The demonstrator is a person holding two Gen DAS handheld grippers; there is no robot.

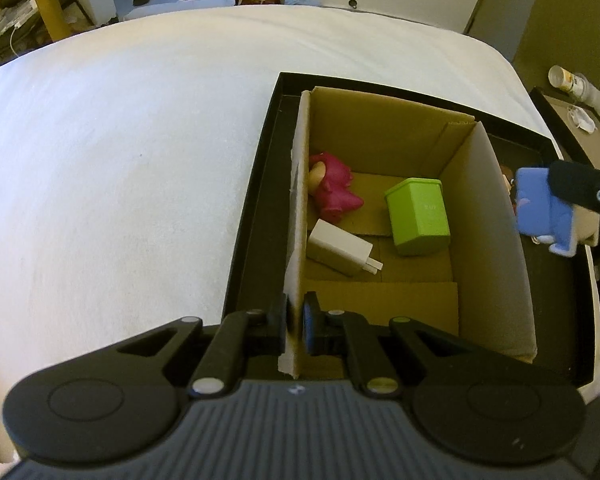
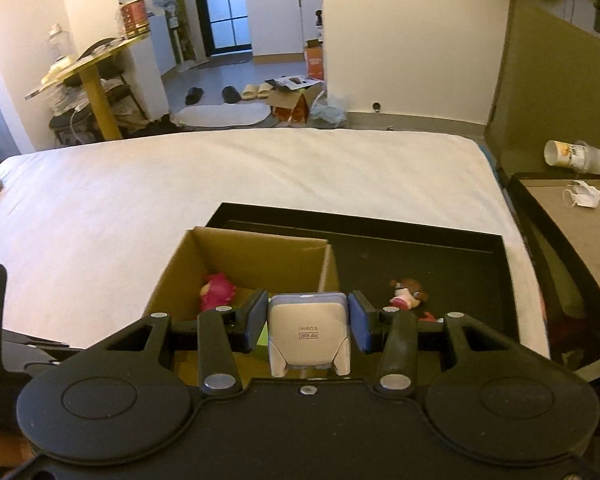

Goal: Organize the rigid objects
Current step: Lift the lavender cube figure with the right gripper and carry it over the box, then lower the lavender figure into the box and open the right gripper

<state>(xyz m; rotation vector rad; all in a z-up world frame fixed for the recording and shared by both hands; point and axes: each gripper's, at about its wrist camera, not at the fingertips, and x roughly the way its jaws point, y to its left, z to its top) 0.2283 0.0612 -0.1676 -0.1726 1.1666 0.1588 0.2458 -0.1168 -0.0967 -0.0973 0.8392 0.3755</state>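
A brown cardboard box (image 1: 496, 240) stands in a black tray (image 1: 256, 200) on a white bed. Inside it lie a pink figure (image 1: 336, 192), a green cube-shaped container (image 1: 418, 216) and a white charger (image 1: 340, 248). My left gripper (image 1: 295, 320) is shut on the box's left wall near its front corner. In the right wrist view my right gripper (image 2: 307, 322) is shut on a blue and grey toy figure (image 2: 308, 330), held above the box's (image 2: 236, 256) right front corner. The left wrist view shows that toy (image 1: 540, 208) at the far right, over the tray.
A small brown and pink figure (image 2: 407, 294) lies on the tray floor (image 2: 440, 256) to the right of the box, with a red bit beside it. A bedside table (image 2: 572, 232) with a mask and a tipped cup stands right of the bed.
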